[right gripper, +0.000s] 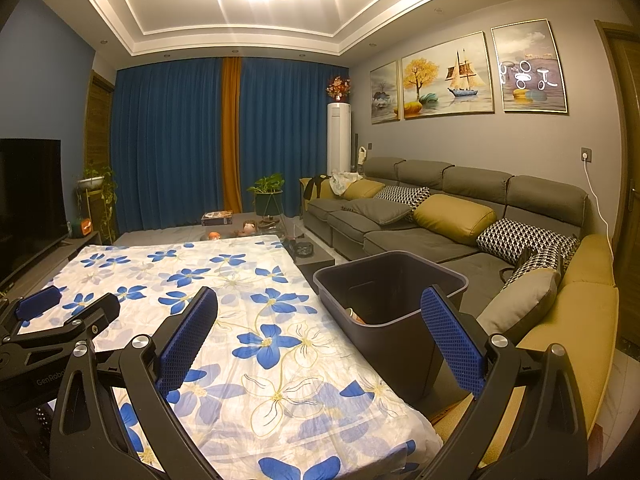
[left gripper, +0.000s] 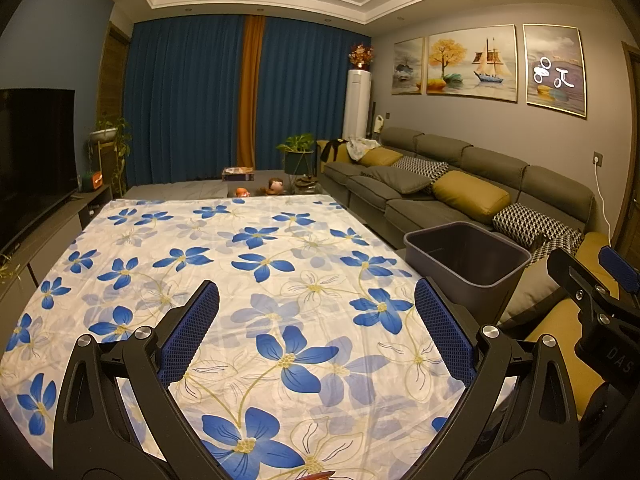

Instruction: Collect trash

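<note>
The floral-covered table (left gripper: 248, 264) fills the centre and lower left of both views and shows no loose trash, bar a reddish sliver at the bottom edge of the left view, not identifiable. The dark bin (right gripper: 390, 300), right of centre, holds some orange-and-pale refuse at its bottom. The left gripper (left gripper: 316, 332) and right gripper (right gripper: 320, 340) both stand spread wide and hold nothing. Collection appears largely complete.

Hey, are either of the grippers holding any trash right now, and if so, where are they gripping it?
Nothing is held. The left gripper and the right gripper both stand open over the floral cloth, with nothing between their fingers.
</note>
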The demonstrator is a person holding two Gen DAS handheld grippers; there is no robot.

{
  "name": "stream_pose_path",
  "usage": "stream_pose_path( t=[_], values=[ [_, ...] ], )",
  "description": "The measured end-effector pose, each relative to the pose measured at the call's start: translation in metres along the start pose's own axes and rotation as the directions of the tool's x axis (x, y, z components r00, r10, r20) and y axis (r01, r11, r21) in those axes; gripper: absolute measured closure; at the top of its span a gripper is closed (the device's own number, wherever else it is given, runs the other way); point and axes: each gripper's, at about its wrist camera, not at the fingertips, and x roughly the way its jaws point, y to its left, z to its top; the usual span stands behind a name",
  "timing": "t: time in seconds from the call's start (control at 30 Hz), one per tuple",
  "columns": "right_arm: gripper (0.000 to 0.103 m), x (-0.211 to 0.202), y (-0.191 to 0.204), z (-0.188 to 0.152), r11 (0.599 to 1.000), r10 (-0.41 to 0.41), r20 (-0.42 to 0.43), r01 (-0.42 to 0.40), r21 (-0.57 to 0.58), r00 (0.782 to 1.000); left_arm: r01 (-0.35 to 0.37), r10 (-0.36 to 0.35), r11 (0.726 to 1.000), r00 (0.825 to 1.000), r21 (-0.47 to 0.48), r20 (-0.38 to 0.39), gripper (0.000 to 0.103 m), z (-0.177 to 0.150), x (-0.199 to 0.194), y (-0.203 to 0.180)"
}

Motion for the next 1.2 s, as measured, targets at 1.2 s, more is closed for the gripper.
stream_pose_path(
  t=[1.2],
  values=[
    [0.005,-0.001,0.0006,-0.0007,1.0,0.0,0.002,0.0,0.001,1.0,-0.002,0.002,1.0,1.0,-0.001,0.004,0.007,0.0036,0.0006,-0.0021]
  ],
)
